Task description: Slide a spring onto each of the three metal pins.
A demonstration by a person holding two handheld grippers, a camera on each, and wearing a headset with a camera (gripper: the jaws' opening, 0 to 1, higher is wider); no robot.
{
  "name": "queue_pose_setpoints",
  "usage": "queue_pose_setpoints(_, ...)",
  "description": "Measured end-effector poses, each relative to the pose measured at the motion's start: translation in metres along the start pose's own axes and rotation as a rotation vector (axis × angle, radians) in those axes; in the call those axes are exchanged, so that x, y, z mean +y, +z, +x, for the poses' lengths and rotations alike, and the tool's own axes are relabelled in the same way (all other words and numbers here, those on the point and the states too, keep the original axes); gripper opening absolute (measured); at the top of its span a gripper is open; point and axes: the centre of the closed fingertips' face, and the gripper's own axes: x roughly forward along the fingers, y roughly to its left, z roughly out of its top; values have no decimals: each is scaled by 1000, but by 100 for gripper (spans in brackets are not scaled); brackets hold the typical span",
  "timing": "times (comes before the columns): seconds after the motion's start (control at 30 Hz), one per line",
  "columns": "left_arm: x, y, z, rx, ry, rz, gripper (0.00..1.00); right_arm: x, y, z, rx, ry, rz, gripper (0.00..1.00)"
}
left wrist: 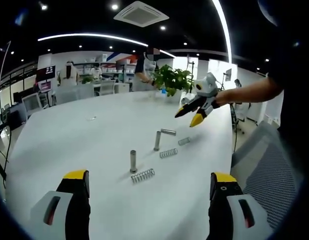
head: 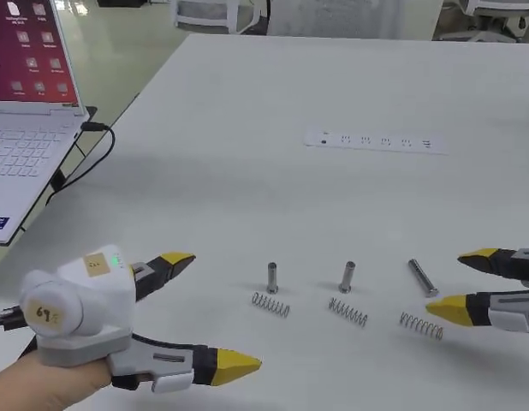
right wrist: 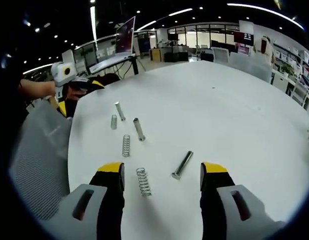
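Three metal pins stand in a row on the white table (head: 247, 180): the left pin (head: 272, 276) and the middle pin (head: 347, 276) are upright, and the right pin (head: 422, 278) lies on its side. A loose spring lies in front of each: left spring (head: 270, 305), middle spring (head: 347, 312), right spring (head: 420, 325). My left gripper (head: 213, 312) hovers open to the left of the row, holding nothing. My right gripper (head: 457, 282) is open beside the lying pin (right wrist: 182, 165) and right spring (right wrist: 143, 181), which sit between its fingertips' lines.
An open laptop (head: 25, 103) with a black cable (head: 85, 163) sits at the table's left edge. A white power strip (head: 376, 142) lies farther back. Office chairs stand past the far edge, and a potted plant (left wrist: 172, 80) sits at the table's end.
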Motion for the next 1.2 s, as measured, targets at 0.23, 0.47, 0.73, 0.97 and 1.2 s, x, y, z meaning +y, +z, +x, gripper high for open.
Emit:
queue_pose_setpoints(0.23,0,1,1,-4,3,-5,98,-3,1,9,38,20,16,50)
queue_pose_setpoints(0.47,1,-1,0,0,1,-8,98,-8,7,22,53,30,46,44)
queue_pose_setpoints(0.73,2,-3,-1,6,5,-13,97,-24,1,33,111,-12,96,37)
queue_pose_setpoints(0.97,2,-4,-2,8,6,-16,97,-33,-3,40,144,-35,134,31)
queue_pose_setpoints(1.2,3,-4,-2,7,10,-17,98,-39,-3,50,171,-48,165,25)
